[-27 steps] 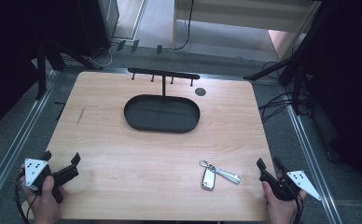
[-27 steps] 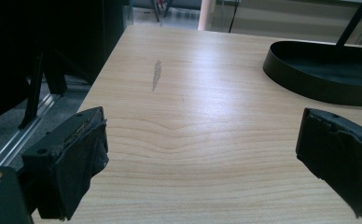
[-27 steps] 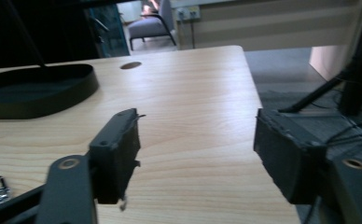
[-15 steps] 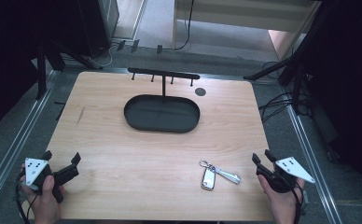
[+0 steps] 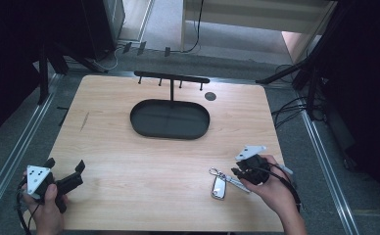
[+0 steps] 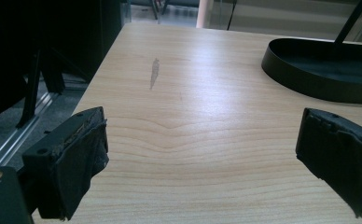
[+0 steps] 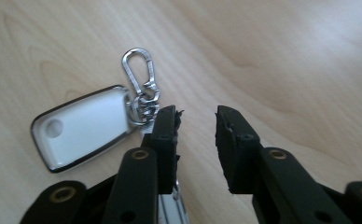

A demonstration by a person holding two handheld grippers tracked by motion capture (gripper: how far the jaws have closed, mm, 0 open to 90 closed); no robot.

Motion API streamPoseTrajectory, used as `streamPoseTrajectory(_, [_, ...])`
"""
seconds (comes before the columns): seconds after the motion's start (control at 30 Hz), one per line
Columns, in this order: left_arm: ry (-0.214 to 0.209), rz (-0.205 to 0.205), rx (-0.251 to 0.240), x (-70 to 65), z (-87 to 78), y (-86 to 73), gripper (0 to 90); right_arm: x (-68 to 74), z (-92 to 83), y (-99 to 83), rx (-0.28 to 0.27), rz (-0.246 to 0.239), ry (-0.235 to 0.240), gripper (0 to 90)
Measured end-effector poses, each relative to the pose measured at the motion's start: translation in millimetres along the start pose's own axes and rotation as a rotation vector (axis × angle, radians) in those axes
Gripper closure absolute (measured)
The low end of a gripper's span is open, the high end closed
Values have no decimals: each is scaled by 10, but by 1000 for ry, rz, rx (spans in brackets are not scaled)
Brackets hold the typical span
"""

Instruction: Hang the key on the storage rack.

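Wooden table (image 5: 144,166): a black oval tray (image 5: 170,119) with an upright hook rack (image 5: 171,78) sits toward the far edge, and a white key fob (image 7: 81,126) on a silver clip (image 7: 138,70) lies near the front right. Left gripper (image 5: 64,172), held at the front left corner, jaws wide apart over bare wood, well clear of the tray. Right gripper (image 7: 197,121), held low just beside the key fob, jaws a narrow gap apart, holding nothing, one jaw next to the ring.
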State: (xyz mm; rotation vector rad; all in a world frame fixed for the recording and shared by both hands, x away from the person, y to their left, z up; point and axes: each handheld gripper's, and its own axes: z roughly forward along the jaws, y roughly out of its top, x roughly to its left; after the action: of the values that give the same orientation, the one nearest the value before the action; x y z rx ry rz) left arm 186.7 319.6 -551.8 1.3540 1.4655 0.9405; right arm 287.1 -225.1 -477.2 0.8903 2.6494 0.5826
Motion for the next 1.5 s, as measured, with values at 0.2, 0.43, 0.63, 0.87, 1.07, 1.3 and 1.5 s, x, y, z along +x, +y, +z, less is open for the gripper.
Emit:
streamPoseTrajectory(0.2, [-2,0,1,1,0,0,23,48,117,311,182,-81,54,781])
streamPoseTrajectory(0.43, [-11,-1,-4,5,-4,-2,23,22,200,319,367,-73,127,749])
streamPoseTrajectory(0.63, [-9,4,1,2,-4,0,23,-33,169,153,432,-63,132,704])
streamPoseTrajectory(0.87, [-6,6,-2,-4,1,-1,23,-94,105,-45,443,-39,140,663])
streamPoseTrajectory(1.07, [-7,7,-2,-8,0,-1,23,-89,159,-198,468,-58,123,682])
streamPoseTrajectory(1.3, [-7,8,-1,-3,-1,-1,23,-110,111,-158,414,-65,126,746])
streamPoseTrajectory(1.5, [-9,7,0,-1,-3,-1,23,-122,-8,-44,297,-76,97,749])
